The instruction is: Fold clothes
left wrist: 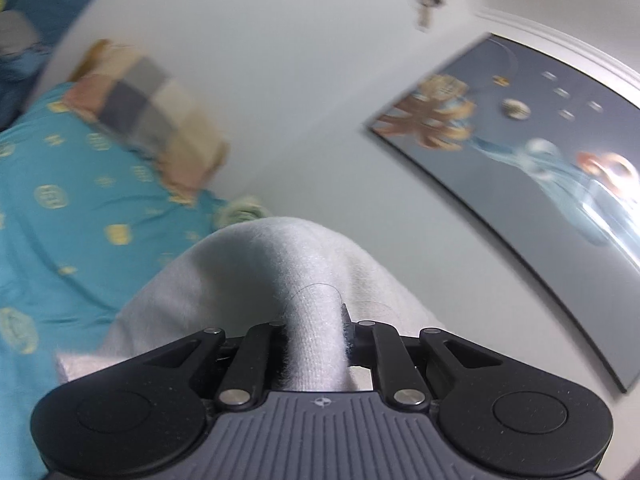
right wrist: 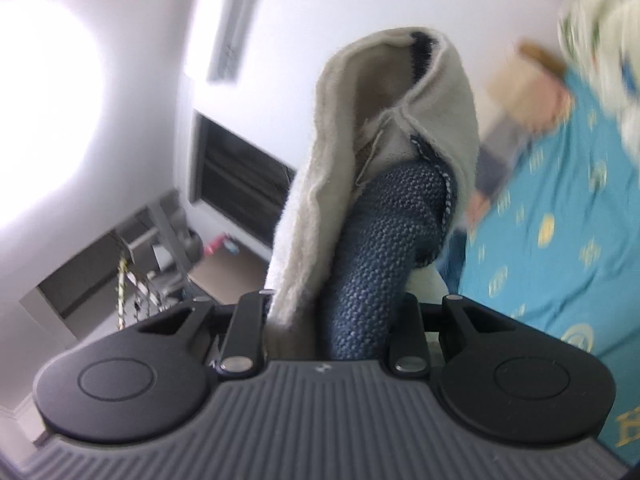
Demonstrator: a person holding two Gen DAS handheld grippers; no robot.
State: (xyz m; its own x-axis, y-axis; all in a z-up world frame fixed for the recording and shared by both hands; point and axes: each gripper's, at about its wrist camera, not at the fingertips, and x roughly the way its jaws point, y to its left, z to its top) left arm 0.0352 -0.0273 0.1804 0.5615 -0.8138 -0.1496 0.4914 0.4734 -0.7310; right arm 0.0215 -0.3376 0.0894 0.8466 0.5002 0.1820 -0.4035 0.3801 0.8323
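The white knit garment (left wrist: pixel 280 280) is clamped in the left gripper (left wrist: pixel 316 344), running away toward twelve o'clock. Its white-and-navy edge (right wrist: pixel 384 200) is pinched by the right gripper (right wrist: pixel 340 320), raised above the teal bedspread (right wrist: pixel 560 220) at three o'clock.

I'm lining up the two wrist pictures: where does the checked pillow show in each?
Left wrist: checked pillow upper left, at the wall, on the teal bedsheet.
Right wrist: checked pillow upper right, blurred, at the teal bedsheet's far end.
Shared landmark: the teal bedsheet with yellow motifs.
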